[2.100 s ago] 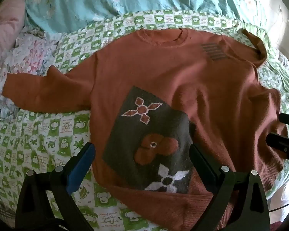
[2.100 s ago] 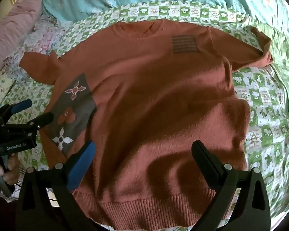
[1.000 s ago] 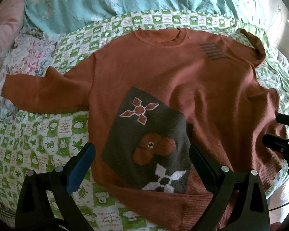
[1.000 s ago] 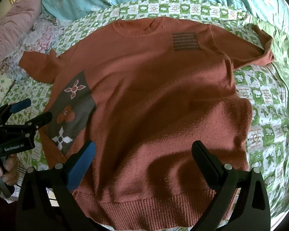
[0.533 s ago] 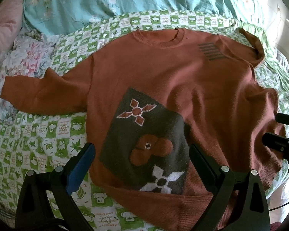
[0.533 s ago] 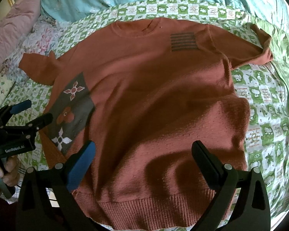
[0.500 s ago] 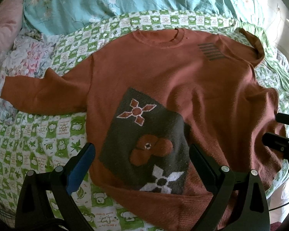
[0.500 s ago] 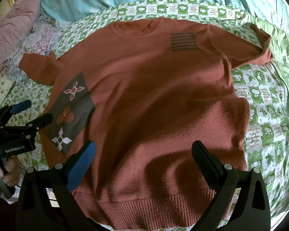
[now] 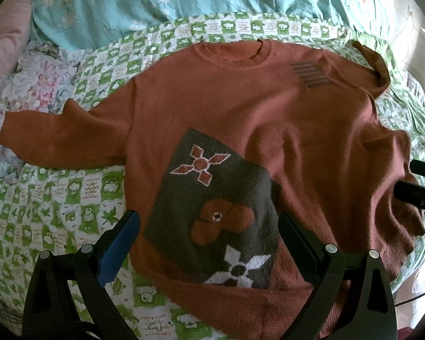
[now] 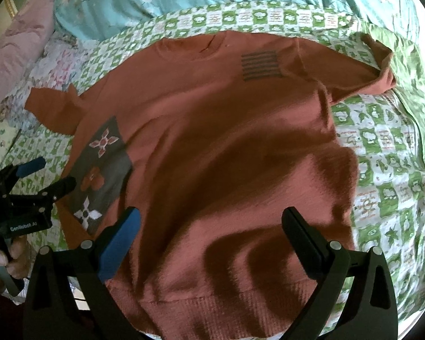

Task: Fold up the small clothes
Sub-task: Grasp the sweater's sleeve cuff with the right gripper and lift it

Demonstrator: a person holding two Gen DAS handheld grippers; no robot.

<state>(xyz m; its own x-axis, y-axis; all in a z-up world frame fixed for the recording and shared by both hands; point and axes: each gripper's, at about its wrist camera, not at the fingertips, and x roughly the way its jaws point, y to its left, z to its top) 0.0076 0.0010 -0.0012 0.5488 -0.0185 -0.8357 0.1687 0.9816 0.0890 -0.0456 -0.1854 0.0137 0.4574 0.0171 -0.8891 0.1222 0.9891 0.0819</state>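
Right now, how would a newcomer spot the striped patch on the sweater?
The rust sweater lies flat on the green checked quilt. Just right of its neckline sits the striped patch: plain dark bars, unlike the flowered grey panel near the hem.

The left gripper point(image 9: 208, 225) is held with its jaws spread wide, one blue pad and one black, nothing between them. The right gripper point(image 10: 211, 222) is likewise wide open and empty, level with the left and well apart from it. A hand point(image 10: 2, 260) wraps the left gripper's handle, fingers curled around the grip.
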